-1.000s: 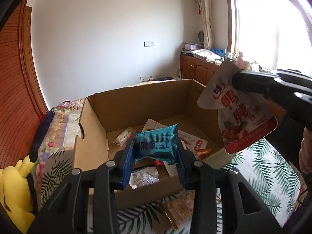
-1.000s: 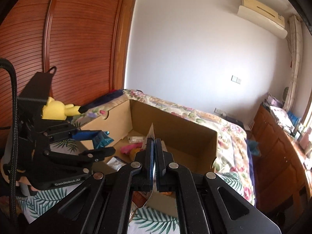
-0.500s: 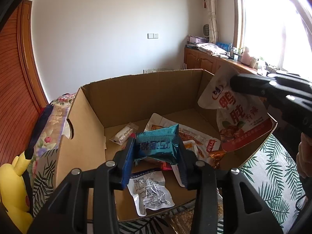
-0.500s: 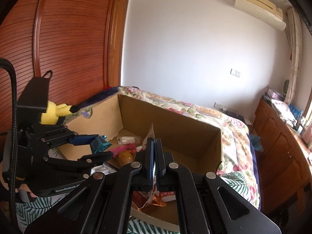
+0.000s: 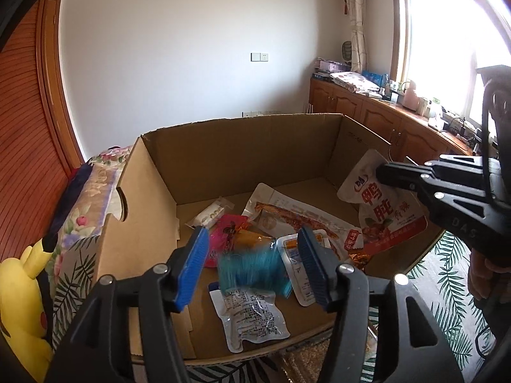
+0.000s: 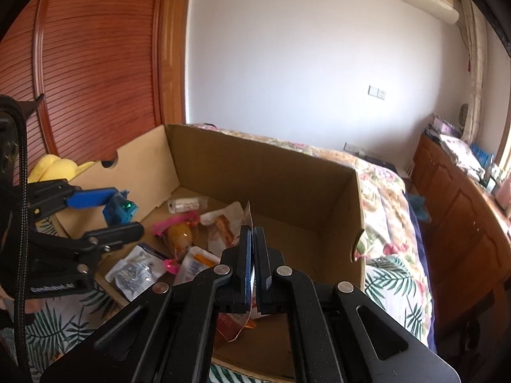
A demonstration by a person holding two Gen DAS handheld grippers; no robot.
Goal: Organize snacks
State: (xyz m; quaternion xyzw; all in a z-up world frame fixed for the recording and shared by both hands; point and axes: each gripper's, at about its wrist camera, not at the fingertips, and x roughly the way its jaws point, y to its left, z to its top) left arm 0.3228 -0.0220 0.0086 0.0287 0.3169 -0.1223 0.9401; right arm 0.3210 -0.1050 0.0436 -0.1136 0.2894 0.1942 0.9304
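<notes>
Blue packet (image 5: 254,269) blurred between spread left jaws, right jaws pinching white pouch (image 5: 380,210)

Daylight from the overexposed, wood-framed window (image 5: 453,41) floods the white-walled room, fisheye curvature and black vignetting bend both views' edges, and the teal foil snack packet (image 5: 252,269) is smeared by motion blur.

鸭肫 on white pouch (image 5: 381,210), DAS on right tool (image 5: 380,172)

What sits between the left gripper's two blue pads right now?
A blurred teal snack packet, apparently loose between the spread pads of the left gripper; left wrist view shows it.
</notes>
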